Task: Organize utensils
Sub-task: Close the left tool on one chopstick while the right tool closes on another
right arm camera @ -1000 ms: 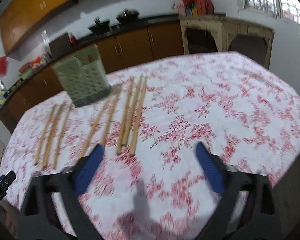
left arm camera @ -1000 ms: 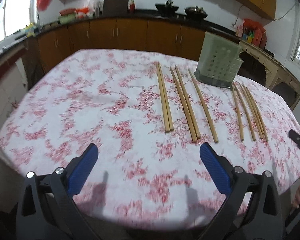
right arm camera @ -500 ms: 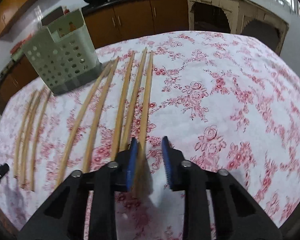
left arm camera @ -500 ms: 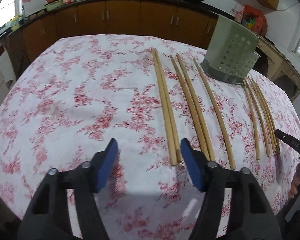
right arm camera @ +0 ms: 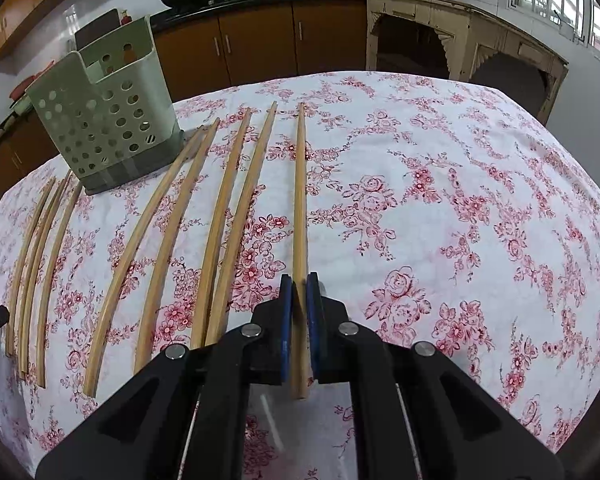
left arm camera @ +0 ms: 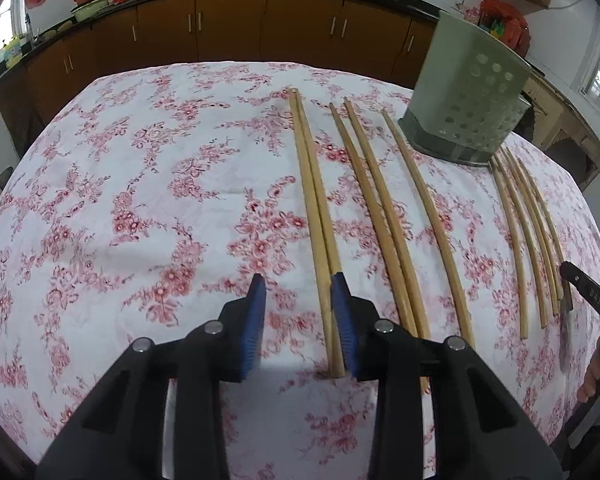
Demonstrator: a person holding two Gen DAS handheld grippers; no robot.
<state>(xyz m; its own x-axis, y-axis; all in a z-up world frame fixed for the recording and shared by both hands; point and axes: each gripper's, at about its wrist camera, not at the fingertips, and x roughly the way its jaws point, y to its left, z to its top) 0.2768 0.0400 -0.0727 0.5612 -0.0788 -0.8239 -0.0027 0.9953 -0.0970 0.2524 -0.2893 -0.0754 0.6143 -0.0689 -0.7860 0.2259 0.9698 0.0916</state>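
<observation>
Both grippers sit low over the flowered tablecloth [left arm camera: 100, 208]. My left gripper [left arm camera: 298, 312] is part open around the near end of a chopstick pair [left arm camera: 314, 208] — the right pad touches it, the left pad stands apart. Further right lie loose chopsticks [left arm camera: 384, 216], then the green holder [left arm camera: 466, 92] upright at the far side. My right gripper [right arm camera: 299, 316] is clamped on one chopstick [right arm camera: 299, 200] — nothing blocks the holder.

Long wooden chopsticks [right arm camera: 236, 216] are lying roughly parallel on the floral cloth, their tips pointing toward 12 o'clock. One chopstick [right arm camera: 300, 208] is sitting apart at their 3 o'clock. A pale green perforated holder [right arm camera: 104, 120] is standing upright toward 10 o'clock.
</observation>
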